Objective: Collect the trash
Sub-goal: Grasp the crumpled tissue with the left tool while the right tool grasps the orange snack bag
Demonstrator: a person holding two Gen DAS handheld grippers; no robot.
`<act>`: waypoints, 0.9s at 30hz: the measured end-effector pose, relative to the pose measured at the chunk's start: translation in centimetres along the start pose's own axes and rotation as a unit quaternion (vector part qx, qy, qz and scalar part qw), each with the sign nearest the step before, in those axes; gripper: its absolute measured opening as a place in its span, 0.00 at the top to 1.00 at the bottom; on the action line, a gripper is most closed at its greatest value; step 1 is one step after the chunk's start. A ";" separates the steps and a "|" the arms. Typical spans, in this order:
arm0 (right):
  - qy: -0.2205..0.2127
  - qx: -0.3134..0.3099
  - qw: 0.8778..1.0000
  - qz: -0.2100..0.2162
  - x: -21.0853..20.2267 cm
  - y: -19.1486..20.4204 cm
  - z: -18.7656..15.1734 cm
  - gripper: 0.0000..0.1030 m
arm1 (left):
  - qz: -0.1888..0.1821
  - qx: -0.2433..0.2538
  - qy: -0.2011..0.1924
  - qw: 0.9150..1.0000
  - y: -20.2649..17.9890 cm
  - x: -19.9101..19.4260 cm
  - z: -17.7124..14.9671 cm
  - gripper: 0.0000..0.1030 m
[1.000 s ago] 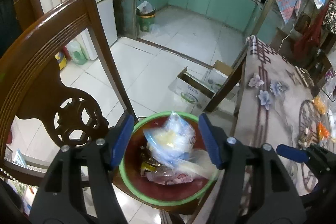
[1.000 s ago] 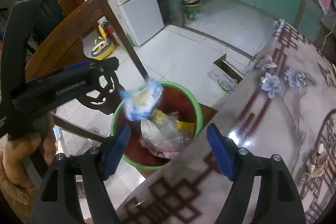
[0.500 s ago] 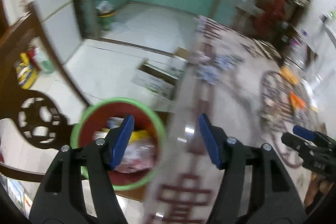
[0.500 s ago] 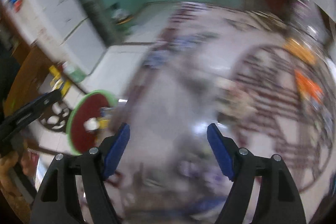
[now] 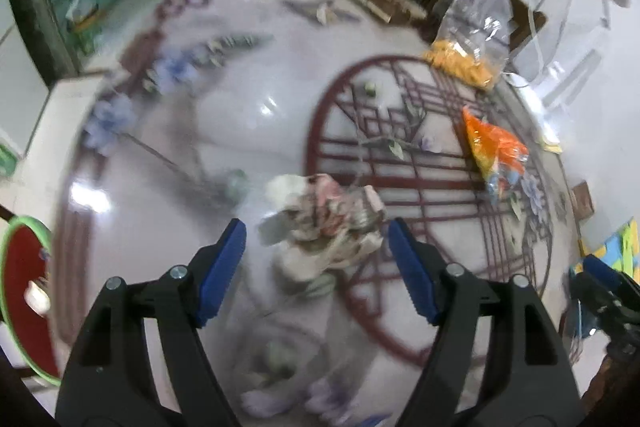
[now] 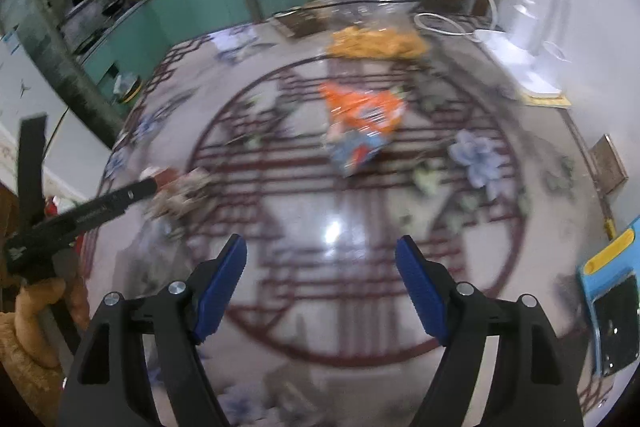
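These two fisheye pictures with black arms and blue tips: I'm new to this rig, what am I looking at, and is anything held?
No robot here: a person carries a hand-held clamp in each hand, with a camera looking along its two blue-padded fingers. In the left wrist view the left gripper is above a crumpled whitish wad of wrappers on the glossy patterned table; its jaws have just been opening and the pads touch nothing. The right wrist view shows the right gripper open and empty, facing an orange snack packet. Further back stands a clear plastic bag of yellow snacks. The green-rimmed red trash bin is at the left view's left edge. Both views are motion-blurred.
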State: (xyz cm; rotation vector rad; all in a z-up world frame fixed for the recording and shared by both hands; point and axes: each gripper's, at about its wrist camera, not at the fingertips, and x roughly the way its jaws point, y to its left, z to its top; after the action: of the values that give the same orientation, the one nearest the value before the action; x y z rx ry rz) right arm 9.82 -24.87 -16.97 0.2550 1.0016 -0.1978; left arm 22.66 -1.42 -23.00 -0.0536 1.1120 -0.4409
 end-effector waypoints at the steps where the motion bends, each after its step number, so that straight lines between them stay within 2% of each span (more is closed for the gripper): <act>1: -0.002 0.002 1.000 0.000 0.3 -1.0 0.7 0.28 | 0.003 -0.007 0.008 1.000 -0.3 1.0 0.0 0.33; 2: -0.004 0.004 1.000 0.002 0.8 -1.9 1.5 0.28 | 0.008 -0.011 0.016 1.000 -0.5 1.7 0.1 0.37; 4: -0.006 0.009 1.000 0.009 1.7 -2.8 2.8 0.28 | 0.016 -0.011 0.031 0.999 -0.9 2.7 0.1 0.59; 5: -0.010 0.014 1.000 0.015 2.5 -3.4 3.9 0.28 | 0.017 -0.010 0.034 0.999 -1.0 2.9 0.1 0.62; 7: -0.013 0.025 0.999 0.026 3.9 -4.1 5.5 0.25 | 0.025 -0.001 0.036 0.999 -1.1 2.9 0.0 0.80; 9: -0.012 0.041 0.998 0.041 5.9 -4.7 7.2 0.24 | 0.032 -0.001 0.031 0.999 -1.2 2.3 0.1 0.86; 13: 0.015 0.075 0.995 0.060 10.0 -5.6 9.3 0.24 | 0.051 -0.007 0.009 0.999 -1.2 0.2 0.1 0.88; 18: 0.054 0.112 0.989 0.085 13.9 -6.3 9.6 0.26 | 0.070 -0.003 -0.002 0.998 -1.1 -2.2 -0.7 0.87; 19: 0.058 0.116 0.988 0.090 14.2 -6.3 9.4 0.36 | 0.073 -0.001 -0.003 0.997 -1.1 -2.5 -0.7 0.87; 20: 0.060 0.117 0.987 0.092 14.3 -6.4 9.5 0.45 | 0.076 0.002 -0.004 0.997 -1.1 -2.8 -0.8 0.87; 21: 0.063 0.115 0.987 0.096 14.3 -6.4 9.4 0.48 | 0.079 0.005 -0.005 0.997 -1.1 -3.0 -1.0 0.86; 23: 0.056 0.110 0.988 0.095 13.7 -6.3 9.2 0.51 | 0.086 0.012 -0.009 0.996 -1.0 -3.8 -1.3 0.86; 27: 0.033 0.090 0.990 0.099 10.9 -5.2 8.5 0.51 | 0.090 0.016 -0.020 0.996 -1.0 -5.7 -1.7 0.86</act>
State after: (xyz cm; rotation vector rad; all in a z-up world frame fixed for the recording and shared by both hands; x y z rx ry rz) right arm 20.94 -32.90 -22.45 0.5259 1.0181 -0.0998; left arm 18.78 0.07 -18.68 0.0658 1.0607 -0.2949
